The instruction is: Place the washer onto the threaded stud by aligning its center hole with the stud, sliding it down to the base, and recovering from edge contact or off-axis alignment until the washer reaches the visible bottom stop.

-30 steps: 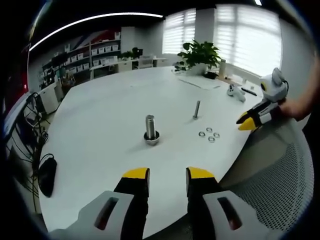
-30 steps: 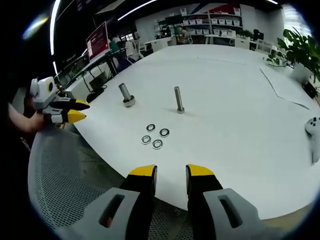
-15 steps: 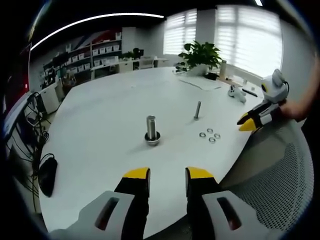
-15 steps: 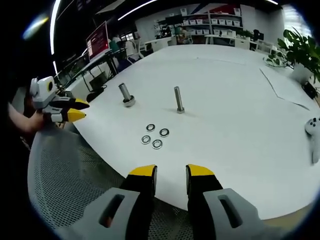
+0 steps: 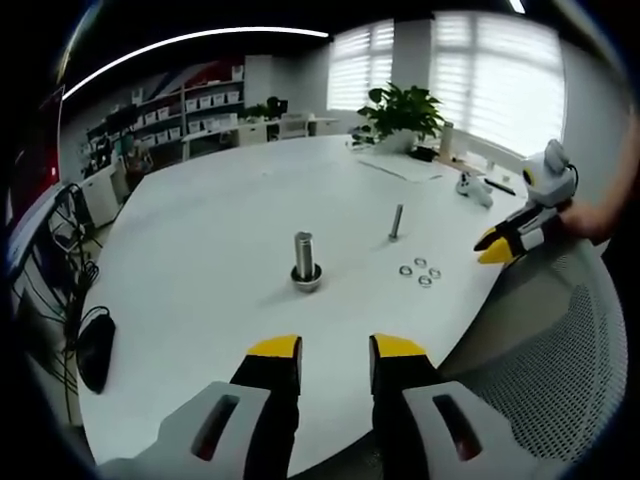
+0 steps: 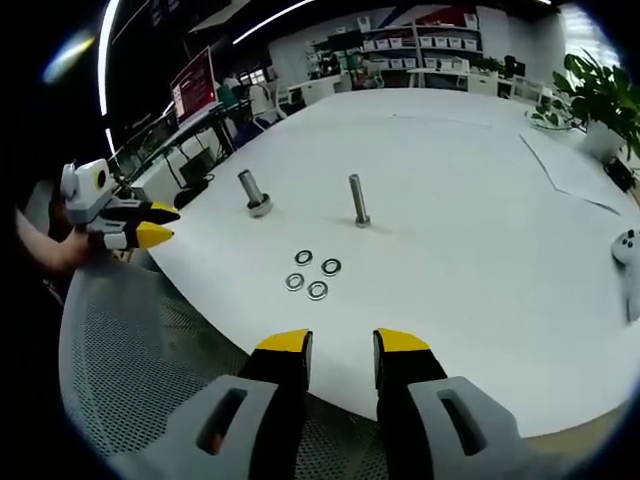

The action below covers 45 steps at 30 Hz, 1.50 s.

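Several steel washers (image 6: 312, 274) lie in a small cluster on the white table (image 6: 470, 230), seen also as washers (image 5: 420, 271) in the left gripper view. A thin threaded stud (image 6: 356, 200) stands upright just beyond them; the same stud (image 5: 396, 221) shows in the left gripper view. A thicker bolt (image 5: 304, 260) stands on its head to the left, bolt (image 6: 251, 190). My right gripper (image 6: 341, 346) is open over the table's near edge, short of the washers. My left gripper (image 5: 335, 351) is open, empty, short of the bolt. Each gripper appears in the other's view: left gripper (image 6: 150, 222), right gripper (image 5: 492, 244).
A mesh chair seat (image 6: 140, 350) lies below the table edge. A white game controller (image 6: 630, 255) and a sheet of paper (image 6: 575, 180) sit at the right. A potted plant (image 5: 403, 108) stands at the far end, and a black mouse (image 5: 95, 350) lies at the left.
Both views shifted very slightly; the grippers stay open and nothing on the table has moved.
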Each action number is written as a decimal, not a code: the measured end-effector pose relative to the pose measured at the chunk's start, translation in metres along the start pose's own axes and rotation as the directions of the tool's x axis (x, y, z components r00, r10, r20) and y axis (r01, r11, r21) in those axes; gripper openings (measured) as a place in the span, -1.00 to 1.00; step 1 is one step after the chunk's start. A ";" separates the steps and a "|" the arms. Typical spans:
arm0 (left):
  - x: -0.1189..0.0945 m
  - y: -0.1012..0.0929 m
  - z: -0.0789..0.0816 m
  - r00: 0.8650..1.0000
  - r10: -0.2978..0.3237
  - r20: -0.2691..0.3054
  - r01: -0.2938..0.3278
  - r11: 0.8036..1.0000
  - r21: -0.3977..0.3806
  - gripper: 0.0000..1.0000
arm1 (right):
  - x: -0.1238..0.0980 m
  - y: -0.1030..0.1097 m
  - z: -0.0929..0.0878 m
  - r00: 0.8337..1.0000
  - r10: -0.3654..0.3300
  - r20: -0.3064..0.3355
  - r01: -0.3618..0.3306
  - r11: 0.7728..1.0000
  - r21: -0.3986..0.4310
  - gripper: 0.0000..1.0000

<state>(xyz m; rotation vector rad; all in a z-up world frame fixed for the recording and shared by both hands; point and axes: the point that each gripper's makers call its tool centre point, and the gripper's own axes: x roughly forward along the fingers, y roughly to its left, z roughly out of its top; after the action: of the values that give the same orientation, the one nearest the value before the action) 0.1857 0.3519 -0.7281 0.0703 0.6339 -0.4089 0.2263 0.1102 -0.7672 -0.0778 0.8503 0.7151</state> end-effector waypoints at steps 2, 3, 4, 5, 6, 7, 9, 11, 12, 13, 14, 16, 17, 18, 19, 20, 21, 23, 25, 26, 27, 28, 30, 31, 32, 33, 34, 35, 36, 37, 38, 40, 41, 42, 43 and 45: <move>0.000 0.000 0.000 1.000 -0.001 0.000 0.001 1.000 0.003 -0.50 | 0.000 0.000 0.000 1.000 0.002 -0.003 -0.002 1.000 0.001 -0.44; 0.000 0.000 0.000 1.000 -0.002 0.001 0.002 1.000 0.002 -0.50 | 0.000 0.000 0.000 1.000 0.003 -0.004 -0.003 1.000 0.000 -0.43; 0.000 0.000 0.001 1.000 -0.002 0.003 0.002 1.000 0.001 -0.50 | 0.000 0.000 -0.001 1.000 0.004 -0.006 -0.004 1.000 0.000 -0.43; -0.001 0.000 0.001 1.000 -0.001 0.005 0.001 1.000 0.001 -0.50 | 0.000 0.000 -0.001 1.000 0.005 -0.010 -0.005 1.000 -0.001 -0.43; -0.001 0.000 0.001 1.000 -0.002 0.005 0.002 1.000 -0.001 -0.50 | 0.001 0.000 -0.002 1.000 0.006 -0.015 -0.006 1.000 -0.005 -0.42; 0.000 0.000 0.001 1.000 -0.003 0.003 0.003 1.000 -0.003 -0.50 | 0.001 0.000 -0.003 1.000 0.004 -0.023 -0.004 1.000 -0.011 -0.42; -0.001 0.000 0.000 1.000 0.000 0.001 0.000 1.000 -0.004 -0.50 | 0.001 0.001 -0.004 1.000 0.005 -0.031 -0.006 1.000 -0.017 -0.40; -0.001 0.001 0.001 1.000 0.003 0.006 -0.003 1.000 -0.005 -0.50 | 0.001 0.002 -0.004 0.999 0.012 -0.035 -0.013 1.000 -0.026 -0.37; -0.001 0.001 0.002 1.000 0.004 0.006 -0.004 1.000 -0.006 -0.50 | 0.002 0.003 -0.004 0.999 0.014 -0.042 -0.016 0.999 -0.035 -0.34; -0.001 0.001 0.002 1.000 0.003 0.006 -0.003 1.000 -0.007 -0.50 | 0.003 0.005 -0.005 0.999 0.020 -0.048 -0.023 0.999 -0.048 -0.33; -0.001 0.000 0.001 1.000 0.001 0.005 -0.001 1.000 -0.006 -0.50 | 0.003 0.007 -0.005 0.998 0.029 -0.057 -0.032 0.998 -0.057 -0.33; 0.000 -0.001 0.001 1.000 -0.003 0.003 0.003 1.000 -0.003 -0.50 | 0.004 0.013 -0.005 0.996 0.052 -0.067 -0.057 0.995 -0.086 -0.33; 0.000 -0.001 0.001 1.000 -0.002 0.002 0.002 1.000 -0.002 -0.50 | 0.004 0.014 -0.005 0.996 0.055 -0.068 -0.062 0.992 -0.108 -0.32; -0.001 0.000 0.002 1.000 -0.001 0.006 0.001 1.000 -0.004 -0.50 | 0.004 0.015 -0.005 0.996 0.058 -0.074 -0.066 0.991 -0.119 -0.31; -0.001 0.000 0.002 1.000 0.001 0.008 -0.001 1.000 -0.006 -0.50 | 0.004 0.017 -0.006 0.995 0.064 -0.077 -0.073 0.990 -0.121 -0.30; -0.001 0.000 0.002 1.000 0.002 0.009 -0.002 1.000 -0.006 -0.50 | 0.005 0.017 -0.006 0.995 0.065 -0.080 -0.074 0.990 -0.121 -0.28; -0.001 0.000 0.002 1.000 0.002 0.008 -0.002 1.000 -0.007 -0.50 | 0.005 0.017 -0.005 0.994 0.071 -0.083 -0.082 0.987 -0.135 -0.27; -0.001 0.000 0.002 1.000 0.002 0.006 -0.002 1.000 -0.008 -0.50 | 0.006 0.016 -0.002 0.994 0.073 -0.087 -0.085 0.986 -0.146 -0.27; -0.001 -0.001 0.001 1.000 -0.002 0.001 0.002 1.000 -0.012 -0.50 | 0.007 0.017 -0.001 0.993 0.078 -0.089 -0.092 0.983 -0.161 -0.26; 0.000 -0.001 0.000 1.000 -0.003 -0.002 0.003 1.000 -0.012 -0.50 | 0.008 0.018 -0.001 0.992 0.083 -0.093 -0.098 0.981 -0.167 -0.25; 0.000 -0.002 0.000 1.000 -0.004 -0.005 0.004 1.000 -0.007 -0.50 | 0.009 0.019 -0.002 0.991 0.084 -0.103 -0.101 0.979 -0.179 -0.25; 0.000 -0.002 0.000 1.000 -0.004 -0.005 0.004 1.000 -0.005 -0.50 | 0.009 0.021 -0.005 0.990 0.087 -0.114 -0.108 0.975 -0.195 -0.24; 0.000 -0.001 0.000 1.000 -0.003 -0.002 0.003 1.000 -0.003 -0.50 | 0.009 0.024 -0.006 0.987 0.096 -0.126 -0.121 0.971 -0.205 -0.23; 0.000 -0.001 0.000 1.000 -0.002 -0.001 0.002 1.000 -0.004 -0.50 | 0.009 0.024 -0.006 0.987 0.097 -0.131 -0.124 0.969 -0.216 -0.23; 0.000 -0.001 0.000 1.000 -0.001 -0.003 0.001 1.000 -0.007 -0.50 | 0.009 0.024 -0.005 0.986 0.092 -0.138 -0.124 0.962 -0.242 -0.23; 0.000 0.000 0.000 1.000 0.001 -0.003 -0.001 1.000 -0.006 -0.50 | 0.010 0.024 -0.003 0.986 0.092 -0.138 -0.124 0.960 -0.251 -0.23; 0.000 0.001 0.000 1.000 0.002 -0.001 -0.002 1.000 -0.006 -0.51 | 0.012 0.024 -0.002 0.985 0.093 -0.144 -0.128 0.957 -0.260 -0.23; -0.001 0.001 0.001 1.000 0.003 0.004 -0.003 1.000 -0.009 -0.51 | 0.013 0.023 -0.001 0.985 0.090 -0.150 -0.128 0.955 -0.268 -0.23; -0.001 0.001 0.001 1.000 0.004 0.005 -0.004 1.000 -0.010 -0.51 | 0.016 0.022 -0.001 0.984 0.088 -0.157 -0.129 0.952 -0.277 -0.23; -0.001 0.001 0.001 1.000 0.004 0.007 -0.004 1.000 -0.011 -0.52 | 0.016 0.022 0.000 0.983 0.088 -0.158 -0.130 0.952 -0.278 -0.23; -0.001 0.002 0.001 1.000 0.005 0.007 -0.005 1.000 -0.010 -0.52 | 0.018 0.022 0.001 0.983 0.086 -0.164 -0.131 0.950 -0.283 -0.23; 0.000 0.002 0.000 1.000 0.005 0.001 -0.005 1.000 -0.012 -0.52 | 0.020 0.020 0.002 0.981 0.082 -0.173 -0.130 0.949 -0.287 -0.23; 0.000 0.003 -0.001 1.000 0.006 -0.005 -0.006 1.000 -0.013 -0.52 | 0.021 0.020 0.002 0.980 0.082 -0.180 -0.132 0.948 -0.290 -0.23; 0.000 0.003 -0.001 1.000 0.007 -0.006 -0.007 1.000 -0.011 -0.53 | 0.023 0.019 0.003 0.979 0.079 -0.188 -0.133 0.946 -0.295 -0.23; 0.000 0.003 -0.001 1.000 0.007 -0.004 -0.007 1.000 -0.010 -0.53 | 0.025 0.019 0.003 0.978 0.079 -0.194 -0.135 0.945 -0.297 -0.23; 0.000 0.004 0.000 1.000 0.011 -0.001 -0.011 1.000 -0.011 -0.53 | 0.030 0.018 0.007 0.977 0.077 -0.200 -0.137 0.942 -0.306 -0.23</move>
<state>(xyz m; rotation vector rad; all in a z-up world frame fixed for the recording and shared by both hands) 0.1868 0.3555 -0.7284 0.0641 0.6367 -0.3945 0.2330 0.1430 -0.7794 -0.3961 0.9155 0.9563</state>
